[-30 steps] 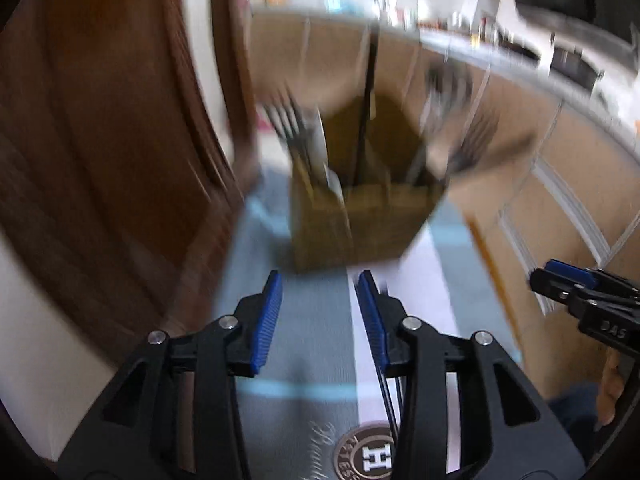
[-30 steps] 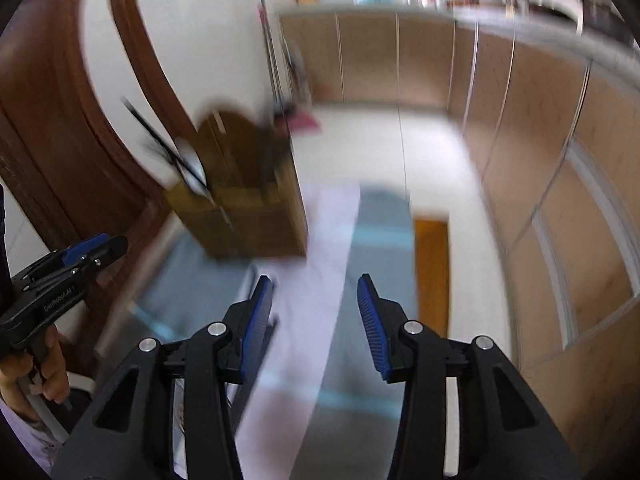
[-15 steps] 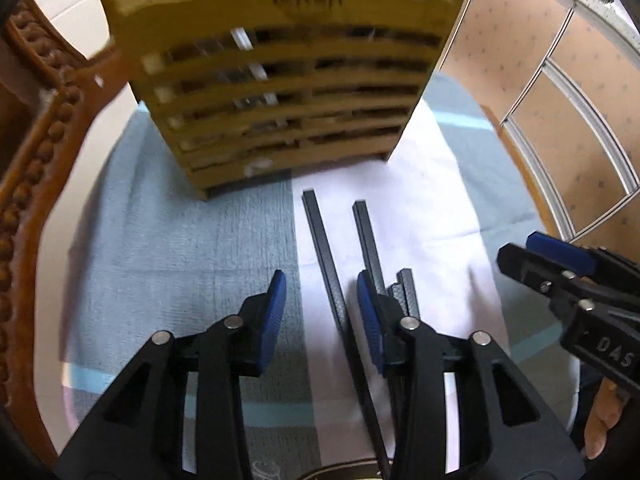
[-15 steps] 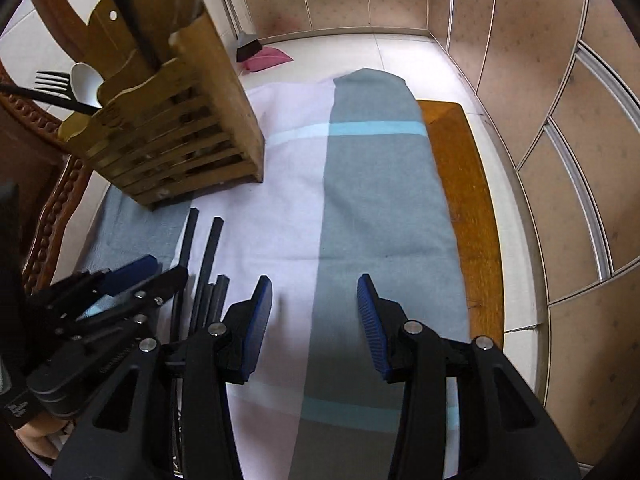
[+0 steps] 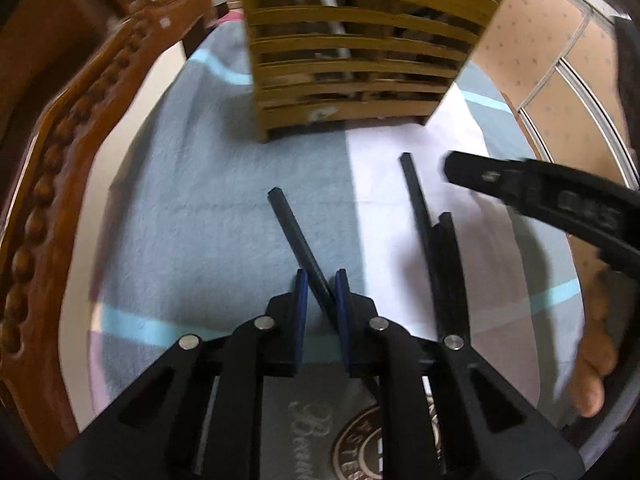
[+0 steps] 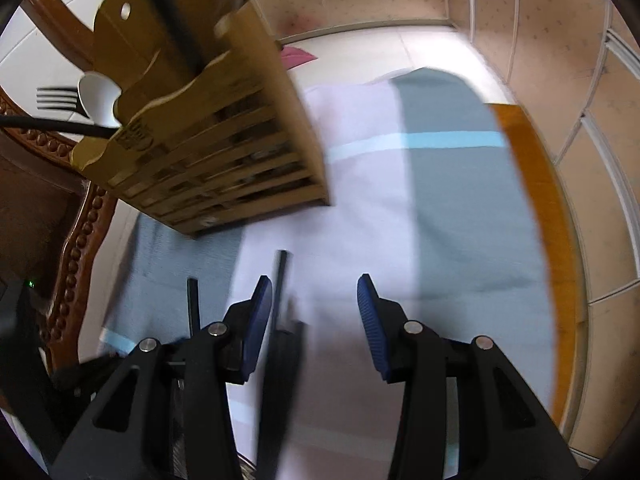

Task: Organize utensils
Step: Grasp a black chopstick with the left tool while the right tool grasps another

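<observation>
A: Now, left tool?
B: Just been closing, narrow, pinching one black chopstick near its end; long axis slanting up-left toward the wooden holder, well short of it.
A: Right tool?
B: Half wide, gripping nothing, hovering over the remaining chopsticks, lying lengthwise toward the holder on the cloth.
A: Nearer hand?
B: Probably left, already gripping.

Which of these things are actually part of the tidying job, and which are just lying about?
Part of the job:
- black chopstick in the left gripper
- other chopsticks
- wooden utensil holder
- fork and spoon in it
- right gripper

Just there:
- striped cloth
- carved wooden chair
</observation>
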`<state>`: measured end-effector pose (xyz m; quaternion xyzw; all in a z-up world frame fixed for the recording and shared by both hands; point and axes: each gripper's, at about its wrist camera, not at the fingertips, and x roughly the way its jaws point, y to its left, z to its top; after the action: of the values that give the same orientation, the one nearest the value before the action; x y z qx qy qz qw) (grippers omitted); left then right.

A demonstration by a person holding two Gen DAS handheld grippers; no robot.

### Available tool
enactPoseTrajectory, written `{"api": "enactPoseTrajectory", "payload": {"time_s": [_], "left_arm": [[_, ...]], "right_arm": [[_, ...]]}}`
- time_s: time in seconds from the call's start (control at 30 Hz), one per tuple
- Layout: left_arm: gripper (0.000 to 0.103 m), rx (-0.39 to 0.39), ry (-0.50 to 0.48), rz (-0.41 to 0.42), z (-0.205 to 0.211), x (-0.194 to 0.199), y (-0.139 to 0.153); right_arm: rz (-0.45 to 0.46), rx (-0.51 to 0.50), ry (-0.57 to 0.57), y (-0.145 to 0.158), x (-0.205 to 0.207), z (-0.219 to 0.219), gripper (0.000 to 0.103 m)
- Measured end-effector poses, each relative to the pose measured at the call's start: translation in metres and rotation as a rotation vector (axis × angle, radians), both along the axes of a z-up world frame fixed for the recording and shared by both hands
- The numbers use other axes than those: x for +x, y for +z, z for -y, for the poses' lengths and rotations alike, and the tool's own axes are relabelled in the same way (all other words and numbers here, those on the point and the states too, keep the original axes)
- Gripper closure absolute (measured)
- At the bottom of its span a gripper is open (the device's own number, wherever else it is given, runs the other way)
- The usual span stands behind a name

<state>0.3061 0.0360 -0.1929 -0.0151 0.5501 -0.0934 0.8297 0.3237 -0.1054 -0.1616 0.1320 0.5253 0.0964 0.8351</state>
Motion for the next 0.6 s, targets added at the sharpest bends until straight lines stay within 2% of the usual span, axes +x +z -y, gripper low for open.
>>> {"api": "enactPoseTrajectory", "payload": {"time_s": [0.03, 0.1, 0.2, 0.27, 0.3, 0.37, 0.43, 0.5, 0.6], "left_arm": [[0.087, -0.007, 0.010, 0.003, -0.003, 0.002, 0.001], [0.079, -0.012, 0.032, 0.008, -0.011, 0.004, 0.001], [0.077, -0.035, 0.063, -0.004, -0.013, 0.018, -0.002], [0.075, -0.020, 0.074, -0.001, -0.013, 0.025, -0.003], [0.075, -0.011, 0.079, 0.001, -0.014, 0.028, -0.002], [0.075, -0.006, 0.091, 0.002, -0.012, 0.035, -0.002], [0.076, 0.007, 0.098, 0.007, -0.010, 0.039, -0.002], [0.090, 0.038, 0.101, 0.019, -0.008, 0.040, -0.002], [0.091, 0.013, 0.089, 0.018, -0.004, 0.039, -0.001]], "right_arm": [[-0.006, 0.003, 0.005, -0.003, 0.004, -0.006, 0.059], [-0.018, -0.019, 0.016, -0.010, 0.012, -0.021, 0.059], [-0.006, -0.087, 0.024, -0.014, 0.018, -0.037, 0.059], [-0.003, -0.125, 0.028, -0.014, 0.019, -0.043, 0.059], [-0.001, -0.135, 0.029, -0.014, 0.019, -0.045, 0.061], [0.007, -0.181, 0.029, -0.015, 0.019, -0.048, 0.082], [0.006, -0.194, 0.053, -0.017, 0.019, -0.051, 0.093], [0.002, -0.168, 0.052, -0.017, 0.018, -0.048, 0.093], [-0.013, -0.111, 0.046, -0.014, 0.016, -0.039, 0.094]]}}
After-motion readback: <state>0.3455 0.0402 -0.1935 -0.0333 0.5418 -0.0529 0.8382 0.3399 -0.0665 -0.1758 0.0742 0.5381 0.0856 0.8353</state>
